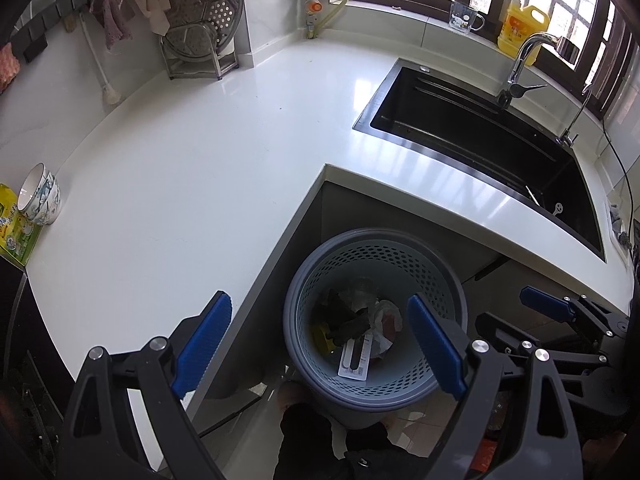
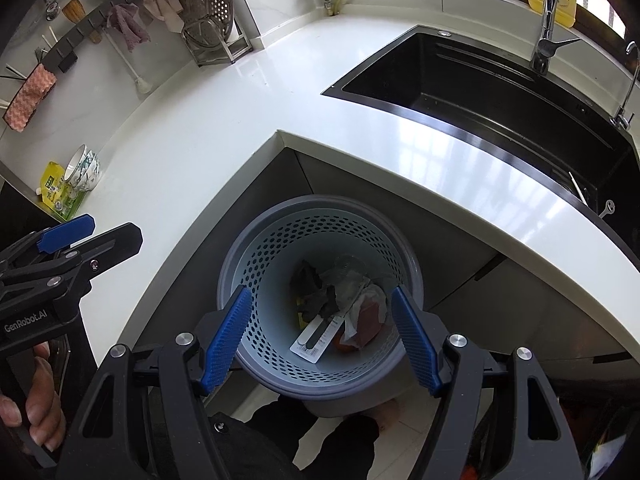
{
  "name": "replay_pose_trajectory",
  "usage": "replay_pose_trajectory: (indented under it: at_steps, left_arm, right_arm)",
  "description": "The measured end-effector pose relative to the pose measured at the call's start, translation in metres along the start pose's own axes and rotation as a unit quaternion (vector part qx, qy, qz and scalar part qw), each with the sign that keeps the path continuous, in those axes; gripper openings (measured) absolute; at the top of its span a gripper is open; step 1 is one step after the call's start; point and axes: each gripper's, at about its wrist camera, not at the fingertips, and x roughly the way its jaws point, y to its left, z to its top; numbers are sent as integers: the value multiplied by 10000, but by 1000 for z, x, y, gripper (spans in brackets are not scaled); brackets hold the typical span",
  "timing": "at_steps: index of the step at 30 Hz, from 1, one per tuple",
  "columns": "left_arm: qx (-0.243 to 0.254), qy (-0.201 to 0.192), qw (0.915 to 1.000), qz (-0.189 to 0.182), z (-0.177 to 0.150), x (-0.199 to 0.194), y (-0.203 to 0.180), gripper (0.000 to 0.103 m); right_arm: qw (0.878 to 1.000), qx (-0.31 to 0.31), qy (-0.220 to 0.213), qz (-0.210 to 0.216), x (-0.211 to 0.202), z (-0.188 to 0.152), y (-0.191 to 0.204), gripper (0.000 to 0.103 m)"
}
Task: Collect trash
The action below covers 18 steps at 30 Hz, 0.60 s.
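Note:
A grey perforated trash basket [image 1: 298, 312] [image 2: 240, 264] stands on the floor in the inner corner of the L-shaped white counter [image 1: 200, 168] [image 2: 224, 112]. Inside lie crumpled paper [image 1: 384, 316] [image 2: 360, 300], dark scraps [image 1: 344, 320] [image 2: 314, 292], something yellow [image 1: 320, 338] and a white card with a black strip [image 1: 354, 360] [image 2: 316, 338]. My left gripper [image 1: 320, 344] is open and empty above the basket's left rim. My right gripper [image 2: 322, 338] is open and empty right above the basket. Each gripper shows in the other's view, the right [image 1: 548, 308] and the left [image 2: 66, 234].
A black sink [image 1: 480, 136] [image 2: 500, 92] with a faucet [image 1: 524, 60] [image 2: 550, 12] is at right. Stacked bowls [image 1: 40, 196] [image 2: 82, 168] and a yellow-green packet [image 1: 16, 228] [image 2: 56, 192] sit at the counter's left end. A steamer rack [image 1: 204, 20] [image 2: 208, 12] and yellow detergent bottle [image 1: 520, 28] stand at back.

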Motion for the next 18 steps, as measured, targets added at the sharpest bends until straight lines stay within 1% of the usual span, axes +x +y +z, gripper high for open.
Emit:
replay_pose_trajectory:
  at_steps: [18]
  left_arm:
    - [-4,-25,10000,48,4,-2,4,88]
  right_arm:
    - [10000,-27,-41,-34,-1,3,1,69]
